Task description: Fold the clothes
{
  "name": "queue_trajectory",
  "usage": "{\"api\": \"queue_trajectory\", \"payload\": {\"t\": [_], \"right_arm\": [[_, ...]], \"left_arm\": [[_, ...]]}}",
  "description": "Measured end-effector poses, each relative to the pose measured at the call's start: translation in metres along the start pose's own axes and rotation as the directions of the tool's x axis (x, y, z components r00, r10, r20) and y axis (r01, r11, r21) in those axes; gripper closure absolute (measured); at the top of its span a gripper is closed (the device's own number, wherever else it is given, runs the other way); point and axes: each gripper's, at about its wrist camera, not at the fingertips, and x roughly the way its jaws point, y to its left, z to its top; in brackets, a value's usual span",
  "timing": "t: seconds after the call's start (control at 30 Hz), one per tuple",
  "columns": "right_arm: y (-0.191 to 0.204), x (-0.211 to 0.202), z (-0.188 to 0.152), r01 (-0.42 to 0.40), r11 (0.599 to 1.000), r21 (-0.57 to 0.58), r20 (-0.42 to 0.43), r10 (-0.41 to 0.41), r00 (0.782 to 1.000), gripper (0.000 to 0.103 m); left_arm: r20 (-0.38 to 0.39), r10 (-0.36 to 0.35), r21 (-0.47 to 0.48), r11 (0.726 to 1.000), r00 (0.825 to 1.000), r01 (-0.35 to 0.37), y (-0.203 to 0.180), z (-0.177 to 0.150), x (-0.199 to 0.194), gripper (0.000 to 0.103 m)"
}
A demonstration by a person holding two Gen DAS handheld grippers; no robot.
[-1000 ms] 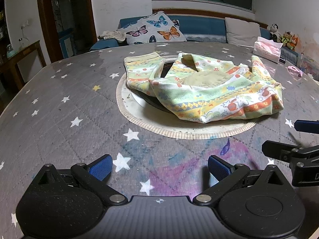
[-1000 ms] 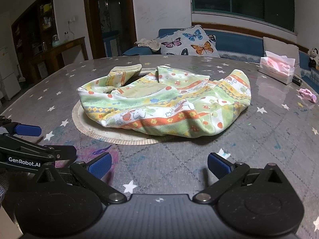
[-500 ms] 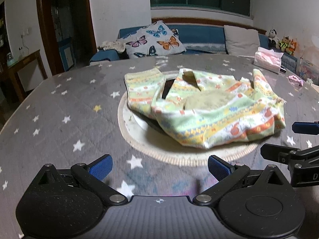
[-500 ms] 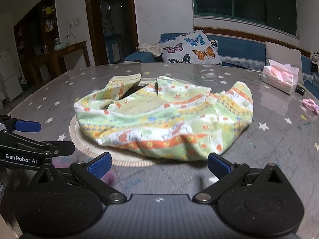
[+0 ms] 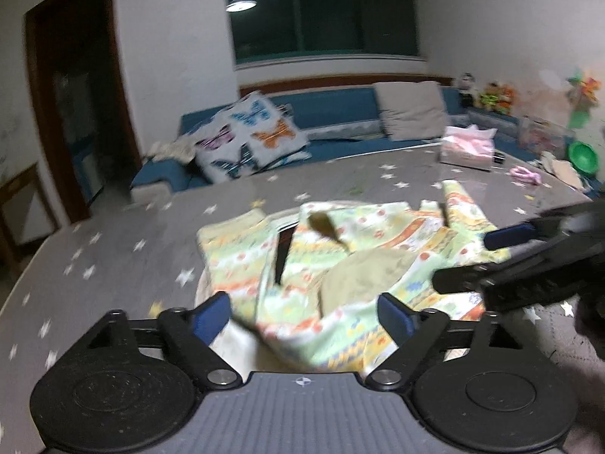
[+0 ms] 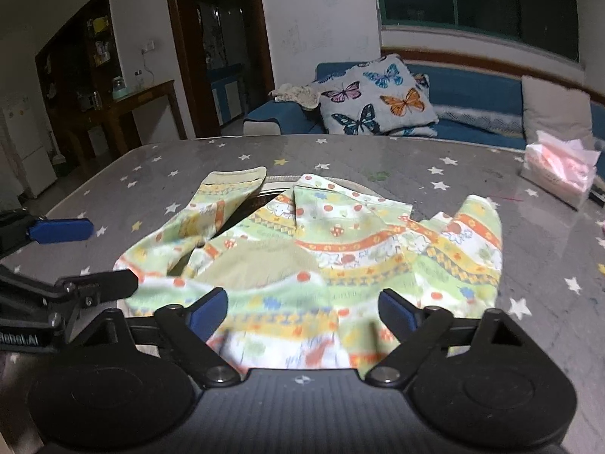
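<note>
A crumpled child's garment [image 5: 340, 265] with a green, yellow and orange print lies on a round mat in the middle of the star-patterned grey table [image 5: 113, 257]. It also shows in the right wrist view [image 6: 340, 257]. My left gripper [image 5: 304, 312] is open and empty over the garment's near left edge. My right gripper [image 6: 302, 312] is open and empty over its near edge. Each gripper appears in the other's view: the right one [image 5: 491, 261] at the right, the left one [image 6: 87, 257] at the left.
A pink tissue pack [image 6: 559, 166] sits at the table's far right, with a small pink item [image 5: 525, 174] near it. A blue sofa with a butterfly cushion [image 6: 378, 98] stands behind the table. A wooden sideboard [image 6: 124, 113] is at the left.
Both grippers have moved forward over the table to the garment's near edge, still open. The garment has not moved.
</note>
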Motion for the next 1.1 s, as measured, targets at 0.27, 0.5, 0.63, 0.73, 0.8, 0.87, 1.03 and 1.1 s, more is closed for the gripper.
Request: {"api": "queue_trajectory", "payload": {"t": [0.27, 0.5, 0.63, 0.73, 0.8, 0.87, 1.03, 1.1], "right_arm": [[-0.017, 0.035, 0.012, -0.086, 0.995, 0.047, -0.083, 0.090, 0.992, 0.045], [-0.014, 0.042, 0.013, -0.123, 0.992, 0.038, -0.101, 0.127, 0.987, 0.082], [-0.011, 0.020, 0.016, -0.164, 0.986, 0.027, -0.061, 0.166, 0.984, 0.093], [-0.006, 0.001, 0.017, -0.202, 0.979, 0.006, -0.033, 0.202, 0.979, 0.095], [0.000, -0.014, 0.016, -0.225, 0.974, -0.011, -0.015, 0.224, 0.974, 0.096], [0.006, -0.028, 0.011, -0.248, 0.968, -0.036, -0.002, 0.248, 0.969, 0.096], [0.026, -0.064, -0.008, -0.285, 0.948, -0.141, 0.002, 0.288, 0.957, 0.096], [0.033, -0.073, -0.021, -0.295, 0.934, -0.203, -0.022, 0.297, 0.955, 0.096]], "left_arm": [[-0.048, -0.148, 0.126, 0.980, 0.988, 0.153, -0.006, -0.006, 0.025, 0.047], [-0.113, -0.153, 0.158, 0.973, 0.982, 0.170, -0.005, -0.016, 0.045, 0.057], [-0.112, -0.154, 0.140, 0.976, 0.982, 0.169, 0.002, -0.019, 0.042, 0.088], [-0.089, -0.168, 0.131, 0.975, 0.982, 0.179, 0.005, -0.021, 0.030, 0.096], [-0.069, -0.166, 0.134, 0.976, 0.984, 0.174, 0.007, -0.023, 0.020, 0.098], [-0.056, -0.167, 0.128, 0.977, 0.984, 0.173, 0.009, -0.027, 0.010, 0.099], [-0.027, -0.177, 0.123, 0.976, 0.984, 0.179, 0.017, -0.040, -0.020, 0.100], [-0.024, -0.178, 0.121, 0.976, 0.984, 0.180, 0.021, -0.046, -0.032, 0.100]]}}
